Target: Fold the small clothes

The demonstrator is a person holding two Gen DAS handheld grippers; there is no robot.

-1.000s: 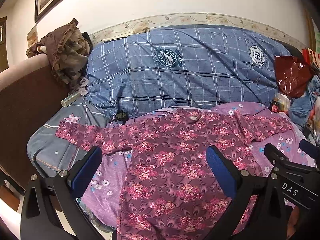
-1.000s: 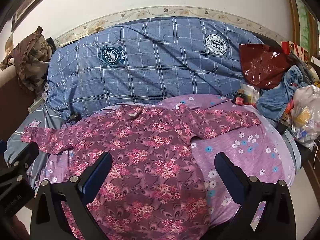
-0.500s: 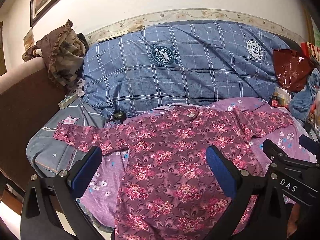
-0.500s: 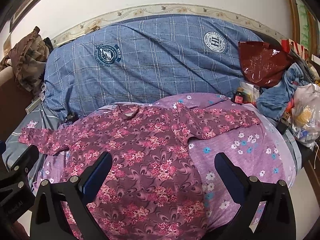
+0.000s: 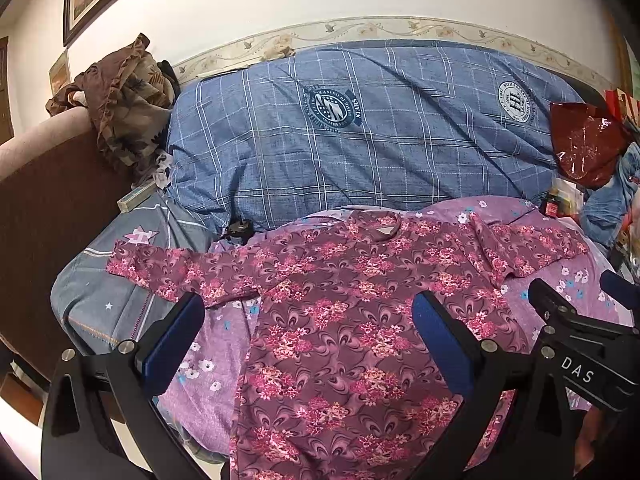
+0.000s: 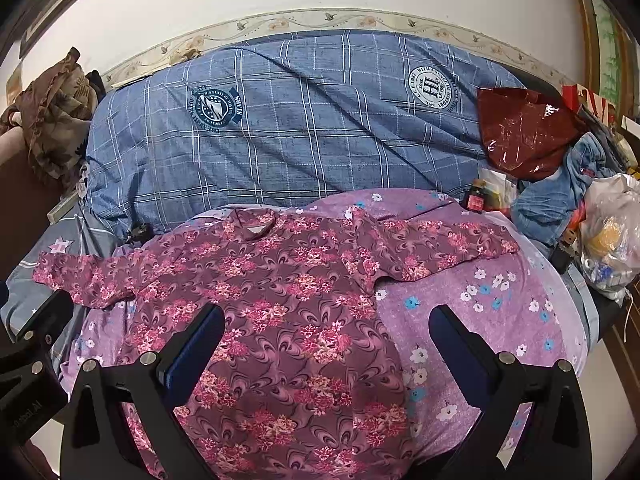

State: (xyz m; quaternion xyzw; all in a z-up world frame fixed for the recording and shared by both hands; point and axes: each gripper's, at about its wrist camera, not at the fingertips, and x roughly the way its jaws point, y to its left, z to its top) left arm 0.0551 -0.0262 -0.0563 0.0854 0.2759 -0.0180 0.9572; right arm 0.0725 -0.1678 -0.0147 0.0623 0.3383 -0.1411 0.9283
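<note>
- Currently the floral top (image 5: 340, 312) lies spread flat, face up, on a purple flowered sheet (image 6: 500, 312), neckline at 12 o'clock and hem at 6 o'clock; no fold is visible yet.
- Left gripper (image 5: 308, 340): jaws spread wide, nothing held, poised above the body of the garment.
- Right gripper (image 6: 326, 348): likewise released and empty, above the garment's 3 o'clock edge.
- One sleeve (image 5: 168, 272) extends toward 9 o'clock onto a grey star-print pillow (image 5: 104, 304); the other sleeve (image 6: 440, 248) points toward 3 o'clock.
- Risk: the fabric looks thin and limp, so a pinch may catch the sheet beneath and drag both.
- Risk: the bed surface bulges, so a folded sleeve may slide off toward 9 o'clock.
- Risk: the sleeve at 3 o'clock already carries a crease; folding over it would lock in wrinkles.
</note>
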